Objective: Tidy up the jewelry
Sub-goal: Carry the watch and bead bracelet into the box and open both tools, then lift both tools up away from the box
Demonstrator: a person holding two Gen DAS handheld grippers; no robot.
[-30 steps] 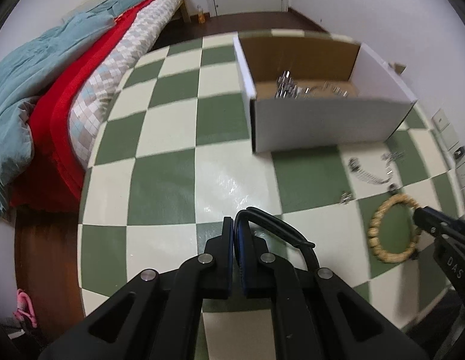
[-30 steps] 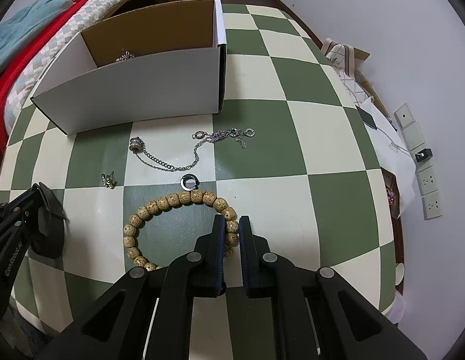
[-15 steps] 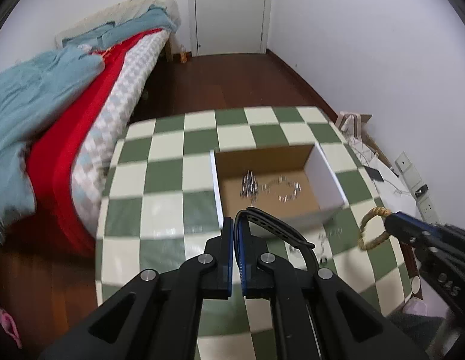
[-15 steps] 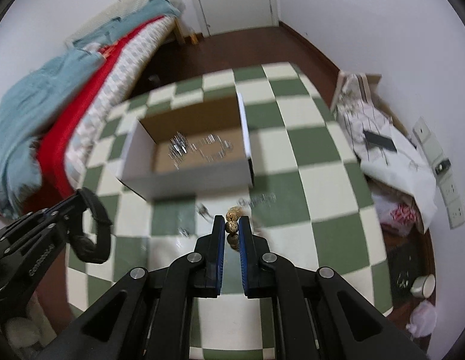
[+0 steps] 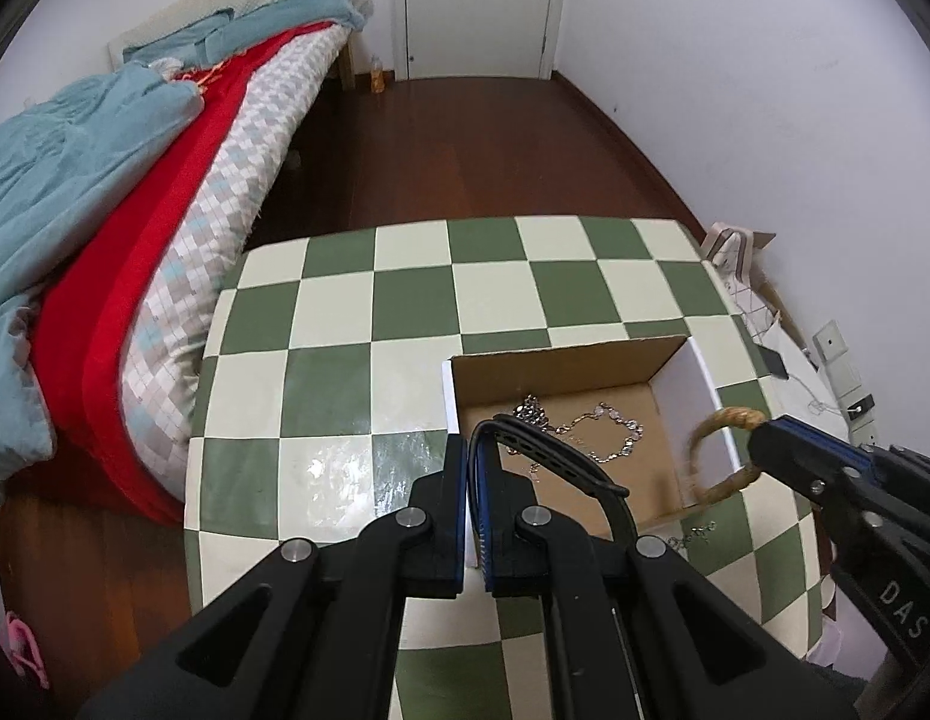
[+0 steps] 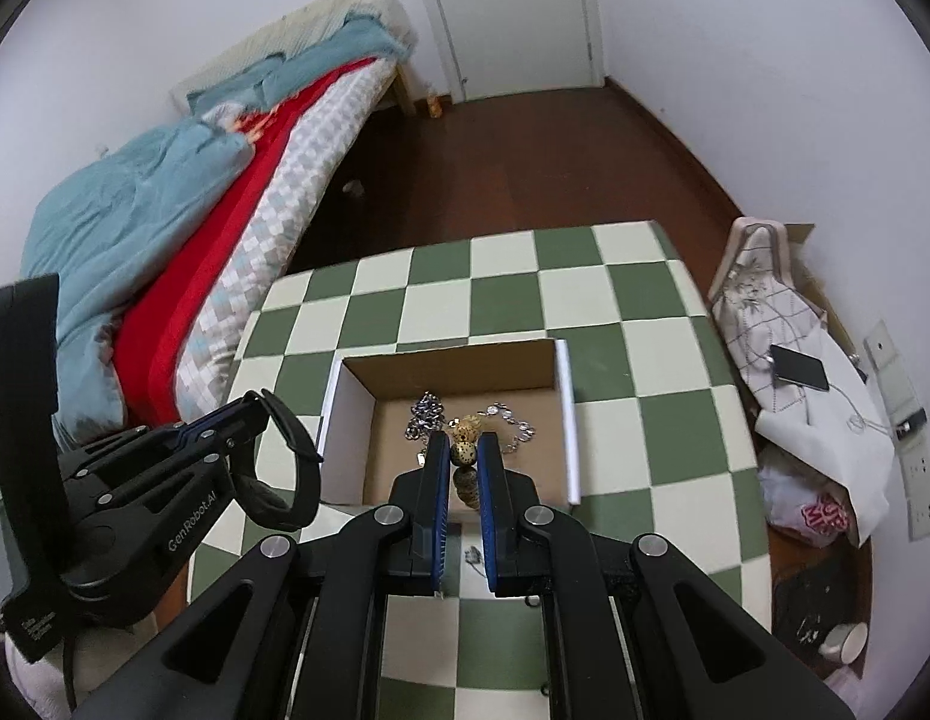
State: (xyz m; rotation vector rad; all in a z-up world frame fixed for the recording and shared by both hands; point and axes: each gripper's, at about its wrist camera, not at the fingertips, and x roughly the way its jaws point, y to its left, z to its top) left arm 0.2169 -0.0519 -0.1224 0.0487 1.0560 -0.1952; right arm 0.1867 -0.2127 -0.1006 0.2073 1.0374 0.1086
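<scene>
Right gripper [image 6: 463,456] clamped on tan wooden-bead bracelet [image 5: 722,450]; loop dangles below its tips, open cardboard box [image 6: 558,414] directly beneath. Left gripper [image 5: 472,462] pinches black band [image 5: 549,459].

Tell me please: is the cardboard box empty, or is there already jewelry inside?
Not empty. The box is open on top, and silver chains lie on its brown floor, seen in both views.

A table [image 5: 345,396] with a green and cream checked top carries an open cardboard box [image 5: 699,384], white outside and brown inside. In front of the box, some small silver jewelry pieces [image 5: 696,534] lie directly on the checked top, too small to tell apart.
</scene>
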